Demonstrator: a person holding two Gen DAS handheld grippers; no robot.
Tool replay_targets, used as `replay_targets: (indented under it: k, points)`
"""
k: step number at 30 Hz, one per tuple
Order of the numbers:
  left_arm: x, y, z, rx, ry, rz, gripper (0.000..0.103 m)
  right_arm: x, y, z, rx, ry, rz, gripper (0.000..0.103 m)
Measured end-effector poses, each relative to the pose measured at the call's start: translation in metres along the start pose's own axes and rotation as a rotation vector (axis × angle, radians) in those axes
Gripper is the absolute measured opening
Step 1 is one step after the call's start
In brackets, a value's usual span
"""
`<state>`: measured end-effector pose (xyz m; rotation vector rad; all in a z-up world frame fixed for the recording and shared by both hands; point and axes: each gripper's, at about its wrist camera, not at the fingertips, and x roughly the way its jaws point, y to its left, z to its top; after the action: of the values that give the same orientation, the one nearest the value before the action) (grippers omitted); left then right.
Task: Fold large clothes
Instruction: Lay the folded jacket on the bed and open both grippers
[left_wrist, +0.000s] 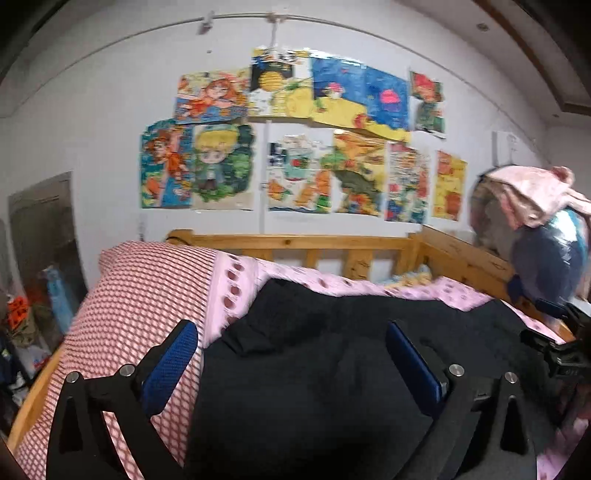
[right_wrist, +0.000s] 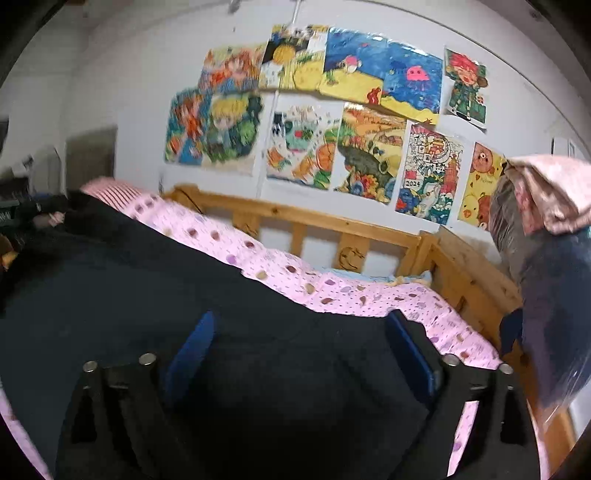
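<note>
With both grippers empty, the dark garment (left_wrist: 332, 369) lies spread on the bed (left_wrist: 295, 242), apparently partly folded.
Left gripper (left_wrist: 291, 363) and right gripper (right_wrist: 299, 354) hover over it, fingers wide apart; further folds likely remain.

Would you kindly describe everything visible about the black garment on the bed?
The black garment is large, dark and soft-looking, like thick matte fabric. It lies spread over the pink patterned sheet, rumpled, with a folded flap near the checked pillow. Neither open gripper grips it.
</note>
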<state>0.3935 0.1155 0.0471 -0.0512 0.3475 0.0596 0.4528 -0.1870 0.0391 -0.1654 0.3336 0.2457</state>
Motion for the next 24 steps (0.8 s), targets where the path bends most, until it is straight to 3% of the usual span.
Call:
replay_targets:
  k: [5, 7, 12, 16, 20, 24]
  points:
    - [0.013, -0.03, -0.019, 0.031, 0.157, -0.182, 0.103, -0.008, -0.004, -0.031, 0.031, 0.037, 0.091, 0.096]
    - [0.023, -0.043, -0.024, 0.053, 0.219, -0.219, 0.103, -0.005, -0.001, -0.042, 0.036, 0.069, 0.118, 0.096]
    - [0.051, -0.062, -0.03, 0.132, 0.261, -0.127, 0.103, 0.018, 0.003, -0.058, 0.017, 0.147, 0.149, 0.096]
    - [0.072, -0.062, -0.025, 0.108, 0.29, -0.077, 0.103, 0.03, 0.0, -0.059, 0.038, 0.184, 0.167, 0.096]
    - [0.091, -0.056, -0.026, 0.08, 0.325, -0.093, 0.103, 0.055, -0.005, -0.059, 0.05, 0.251, 0.165, 0.097]
    - [0.101, -0.051, -0.024, 0.053, 0.334, -0.123, 0.103, 0.074, -0.02, -0.059, 0.122, 0.299, 0.1, 0.1]
